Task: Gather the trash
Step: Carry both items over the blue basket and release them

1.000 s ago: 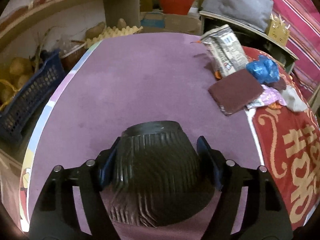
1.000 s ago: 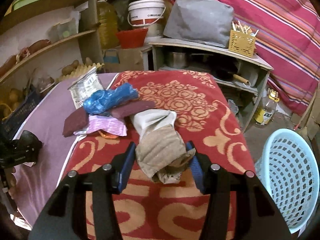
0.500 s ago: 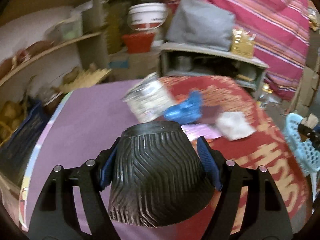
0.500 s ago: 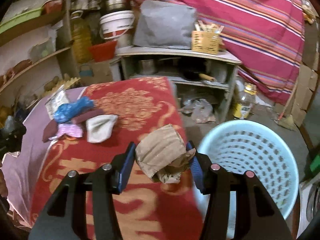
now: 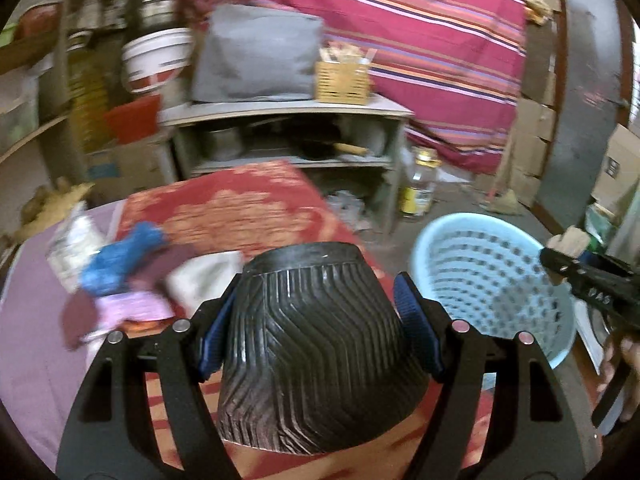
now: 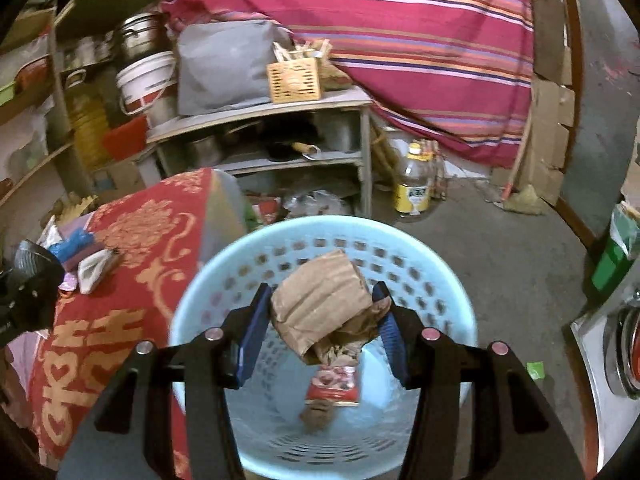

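My left gripper point(image 5: 318, 330) is shut on a black ribbed plastic bowl point(image 5: 316, 356), held upside down above the red patterned cloth point(image 5: 244, 208). My right gripper point(image 6: 320, 320) is shut on a crumpled brown paper bag point(image 6: 324, 308) and hangs over the light blue perforated basket point(image 6: 208, 300). A red wrapper point(image 6: 332, 386) and a brown scrap lie inside the basket. In the left wrist view the basket point(image 5: 480, 264) stands to the right, and the right gripper point(image 5: 592, 280) shows at its far rim. On the cloth remain a blue bag point(image 5: 120, 256), a pink wrapper point(image 5: 128, 308) and a white piece point(image 5: 208, 276).
A grey shelf unit point(image 6: 280, 152) with pots stands behind the basket, with a plastic bottle point(image 6: 414, 184) on the floor beside it. A striped red cloth point(image 6: 400, 40) hangs at the back. Cardboard boxes point(image 5: 532, 152) line the right wall.
Both grippers swung right, away from the purple table area. The right one carried the paper bag from over the red cloth to above the basket; the left one brought the black bowl towards the basket.
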`<state>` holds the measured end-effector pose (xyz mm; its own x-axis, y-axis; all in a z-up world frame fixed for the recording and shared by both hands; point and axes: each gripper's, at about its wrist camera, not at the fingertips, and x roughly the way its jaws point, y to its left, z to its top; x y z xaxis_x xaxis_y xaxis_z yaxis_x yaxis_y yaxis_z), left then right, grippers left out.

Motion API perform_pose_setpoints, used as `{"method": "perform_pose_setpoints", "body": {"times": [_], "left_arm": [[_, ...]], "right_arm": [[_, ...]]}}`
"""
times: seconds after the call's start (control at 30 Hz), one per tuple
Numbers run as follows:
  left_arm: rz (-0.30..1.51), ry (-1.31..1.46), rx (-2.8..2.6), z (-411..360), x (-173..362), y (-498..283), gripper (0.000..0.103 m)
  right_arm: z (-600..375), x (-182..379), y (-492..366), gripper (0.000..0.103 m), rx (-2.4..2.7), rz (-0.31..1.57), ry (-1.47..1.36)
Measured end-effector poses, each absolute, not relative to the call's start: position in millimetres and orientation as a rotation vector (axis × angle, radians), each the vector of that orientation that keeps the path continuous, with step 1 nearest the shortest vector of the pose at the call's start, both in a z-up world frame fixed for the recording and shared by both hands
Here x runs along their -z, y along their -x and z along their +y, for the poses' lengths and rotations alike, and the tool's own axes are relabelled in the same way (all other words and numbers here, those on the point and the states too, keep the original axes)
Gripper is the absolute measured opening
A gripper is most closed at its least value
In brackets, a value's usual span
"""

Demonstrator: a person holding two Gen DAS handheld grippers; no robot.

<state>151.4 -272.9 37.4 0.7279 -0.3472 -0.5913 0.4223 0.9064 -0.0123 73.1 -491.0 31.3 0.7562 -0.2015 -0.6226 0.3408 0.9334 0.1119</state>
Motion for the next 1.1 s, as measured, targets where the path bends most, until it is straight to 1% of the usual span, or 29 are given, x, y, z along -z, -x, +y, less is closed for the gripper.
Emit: {"method": "perform_pose_setpoints", "body": {"times": [0.23, 0.43, 0.53, 0.67, 0.87, 1.1], "left_arm": [[0.644, -0.142, 0.541, -350, -24, -152, 0.073], [0.653, -0.188, 0.577, -393, -11, -152, 0.073], [0.657, -0.205, 0.583, -402, -6, -155, 0.073], [0.661, -0.214, 0.569, -405, -4, -160, 0.073], [0.635, -0.194, 0.556, -393, -15, -161, 0.086], [0.593, -0.159, 0.460, -347, -33, -162, 0.092]], "right_arm": [[-510, -18, -67, 0.052, 0.323, 0.685, -0.214], [-521, -13, -67, 0.051, 0.321, 0.695, -0.245], [-520, -10, -69, 0.051, 0.319, 0.705, -0.237], [-520, -9, -67, 0.051, 0.336, 0.714, -0.232], [-521, -7, -69, 0.052, 0.342, 0.722, -0.242], [-505, -11, -77, 0.052, 0.329, 0.722, -0.218]]}}
